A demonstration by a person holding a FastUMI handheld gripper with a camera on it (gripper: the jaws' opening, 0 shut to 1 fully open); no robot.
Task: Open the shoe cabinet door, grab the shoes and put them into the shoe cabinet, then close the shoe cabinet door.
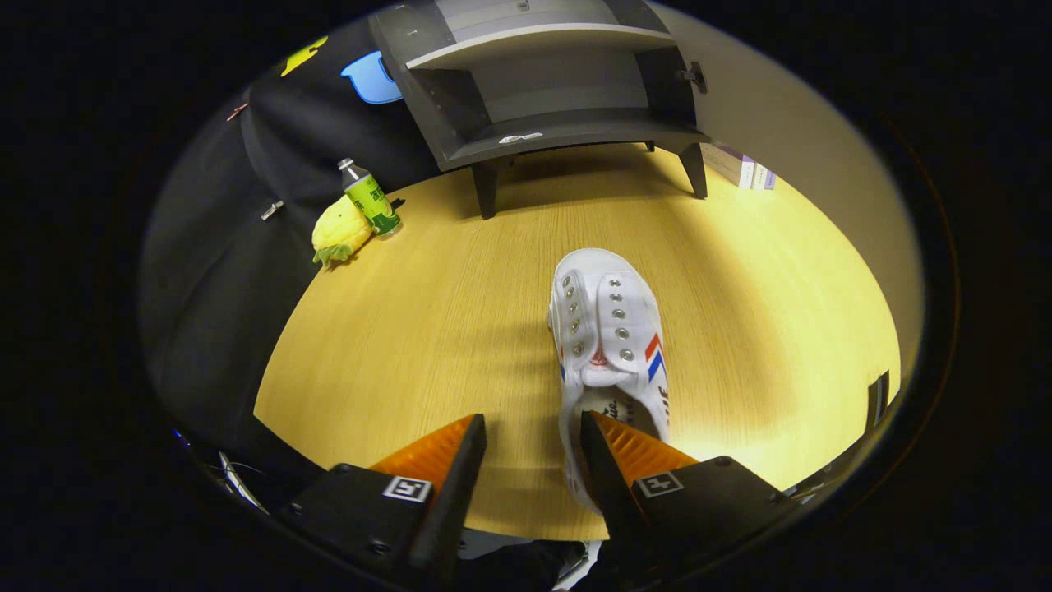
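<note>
White shoe (upright) before open cabinet

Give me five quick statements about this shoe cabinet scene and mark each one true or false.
1. The dark grey shoe cabinet stands with its door open, shelves visible. True.
2. The white canvas shoe with red and blue stripes sits inside the cabinet. False: it lies on the light wooden table, well short of the cabinet.
3. The gripper is shut on the shoe. False: its fingers are apart; the shoe's heel end lies by the right finger, not clamped between both.
4. A green-labelled bottle lies against a yellow plush toy beyond the fingers, to the left. True.
5. The shoe's toe points toward the cabinet. True.
</note>
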